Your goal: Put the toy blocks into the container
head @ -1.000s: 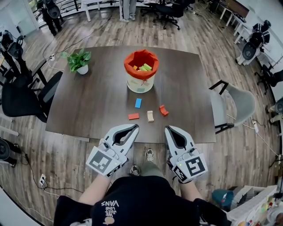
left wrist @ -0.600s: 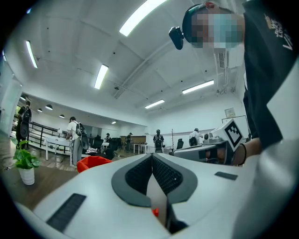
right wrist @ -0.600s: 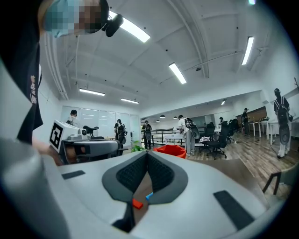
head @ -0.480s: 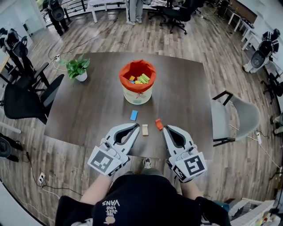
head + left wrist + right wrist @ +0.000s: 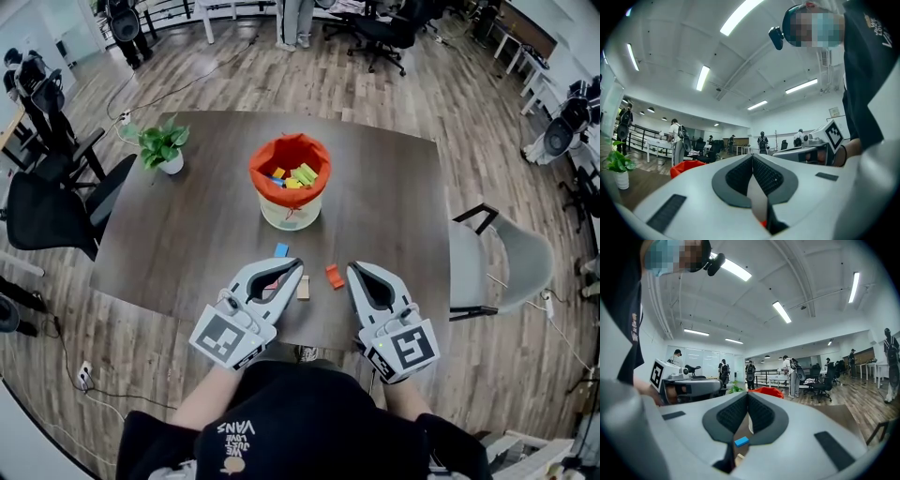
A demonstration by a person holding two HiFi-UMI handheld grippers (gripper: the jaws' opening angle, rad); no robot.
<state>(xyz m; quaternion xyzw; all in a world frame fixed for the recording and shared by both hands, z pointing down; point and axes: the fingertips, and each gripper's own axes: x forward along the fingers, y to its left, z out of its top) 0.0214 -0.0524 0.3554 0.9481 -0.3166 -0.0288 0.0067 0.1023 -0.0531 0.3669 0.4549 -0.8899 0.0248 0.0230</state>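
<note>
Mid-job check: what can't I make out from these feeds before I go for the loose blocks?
- Head view: the left gripper covers part of the tan block and nearly all of a red piece beneath it.
- Head view: the blocks in the container are too small to count, and the lower layers are hidden.
- Left gripper view: its own body blocks the table. Only an orange sliver shows, too little to identify the block.

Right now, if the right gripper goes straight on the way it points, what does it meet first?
Probably the orange-lined container; the right gripper points level at it, seemingly above the blue block.
</note>
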